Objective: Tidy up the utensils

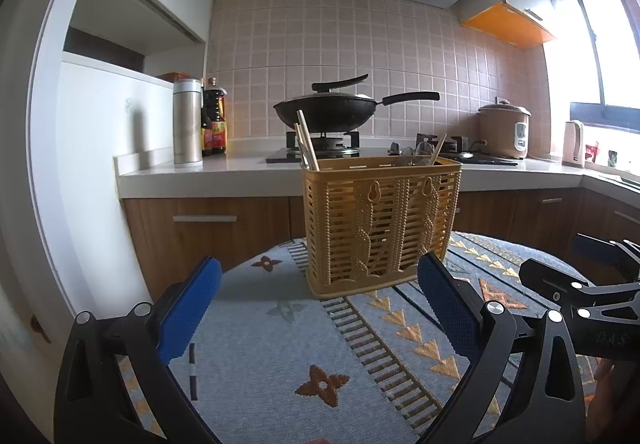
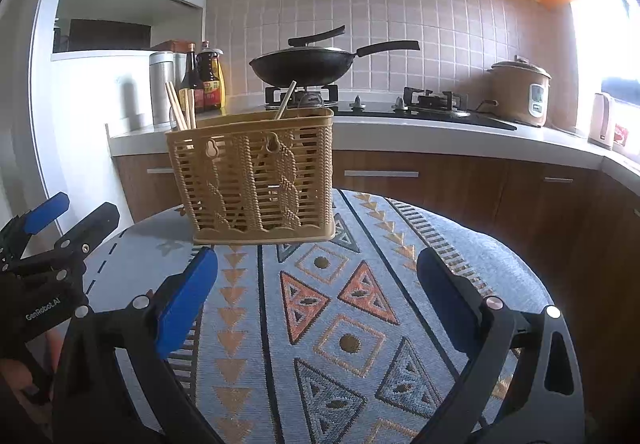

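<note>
A tan plastic lattice utensil basket (image 1: 382, 222) stands upright on a round table covered with a pale blue woven cloth patterned in orange and brown shapes (image 1: 280, 328). The basket sits toward the far side of the table. Several light wooden chopsticks (image 1: 307, 141) lean out of its left end, and one more chopstick (image 1: 438, 149) leans out of its right end beside some metal utensil handles that are too small to identify.

The left gripper (image 1: 320, 308), black with blue padded fingers, hovers over the near part of the cloth with its fingers spread wide and nothing between them. The basket is just beyond its fingertips, not touching them. The right gripper (image 2: 318, 304), of the same build, is also spread wide and holds nothing. From its view the basket is ahead and to the left, apart from the fingers. Each gripper shows at the edge of the other's view, so the two are side by side.

Behind the table runs a white kitchen counter (image 1: 240, 167) over brown wood cabinets. On the counter a black wok with a lid and long handle (image 1: 328, 109) sits on a gas stove. To the left stand a silver metal canister (image 1: 187, 123) and dark sauce bottles (image 1: 214, 123). To the right is a beige rice cooker (image 1: 505, 129), and farther right a white electric kettle (image 1: 574, 143) near a bright window.
</note>
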A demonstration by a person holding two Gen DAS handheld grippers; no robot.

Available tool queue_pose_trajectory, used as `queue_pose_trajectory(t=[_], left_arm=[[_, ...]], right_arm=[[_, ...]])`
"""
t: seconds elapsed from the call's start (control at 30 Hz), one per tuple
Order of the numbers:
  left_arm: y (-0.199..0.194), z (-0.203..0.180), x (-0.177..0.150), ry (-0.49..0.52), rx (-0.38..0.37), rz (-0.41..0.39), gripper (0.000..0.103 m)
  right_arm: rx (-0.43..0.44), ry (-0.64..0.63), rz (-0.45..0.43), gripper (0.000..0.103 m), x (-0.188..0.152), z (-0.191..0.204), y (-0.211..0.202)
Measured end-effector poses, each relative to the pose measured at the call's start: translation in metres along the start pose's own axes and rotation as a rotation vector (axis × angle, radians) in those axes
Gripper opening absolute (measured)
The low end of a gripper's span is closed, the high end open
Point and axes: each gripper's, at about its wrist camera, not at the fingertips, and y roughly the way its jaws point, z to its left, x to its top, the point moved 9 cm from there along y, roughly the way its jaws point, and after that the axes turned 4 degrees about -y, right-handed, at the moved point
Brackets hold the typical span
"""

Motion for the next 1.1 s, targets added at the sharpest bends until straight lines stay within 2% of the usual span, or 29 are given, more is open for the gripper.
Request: queue_pose_trajectory(t=[1.1], left_arm=[[0.0036, -0.0018, -0.0017, 0.01, 0.004, 0.019, 0.095]], right_arm=[[-0.003, -0.008, 0.016, 0.095, -0.0031, 0.0003, 0.0034]])
